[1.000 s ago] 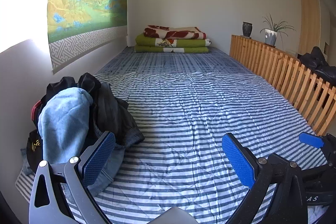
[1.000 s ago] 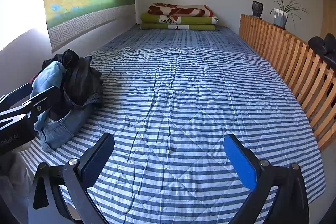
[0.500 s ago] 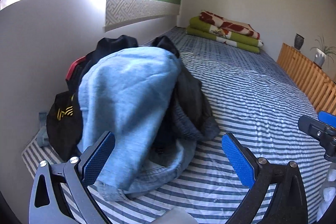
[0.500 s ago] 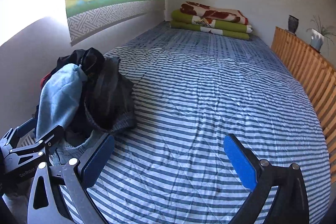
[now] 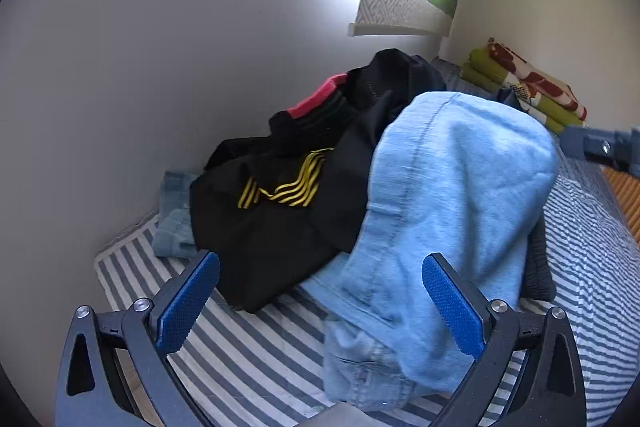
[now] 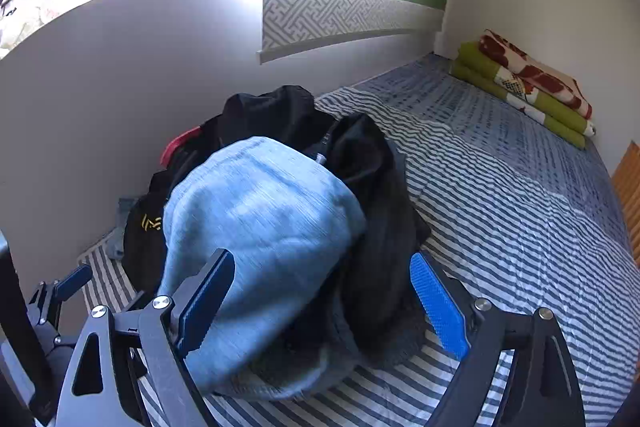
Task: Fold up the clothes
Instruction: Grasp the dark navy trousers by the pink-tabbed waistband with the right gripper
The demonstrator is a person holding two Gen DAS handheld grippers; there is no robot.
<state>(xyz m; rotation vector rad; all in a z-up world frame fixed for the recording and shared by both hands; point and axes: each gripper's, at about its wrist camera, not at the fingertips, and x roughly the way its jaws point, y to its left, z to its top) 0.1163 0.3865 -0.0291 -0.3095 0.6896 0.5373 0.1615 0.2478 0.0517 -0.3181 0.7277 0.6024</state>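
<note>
Both hand-held grippers, left [image 5: 320, 303] and right [image 6: 322, 297], were released; the light-blue jeans [image 5: 452, 195] looked soft, probably heavy, best grasped at the waistband.

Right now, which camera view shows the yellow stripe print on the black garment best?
The left wrist view: the yellow stripe print on the black garment lies open and near. The right wrist view shows only a small edge of the print, beside the light blue garment.

A striped bed [image 6: 500, 211] carries a heap of clothes [image 6: 280, 211] just ahead of the right gripper's fingers and folded blankets [image 6: 528, 87] far beyond.
</note>
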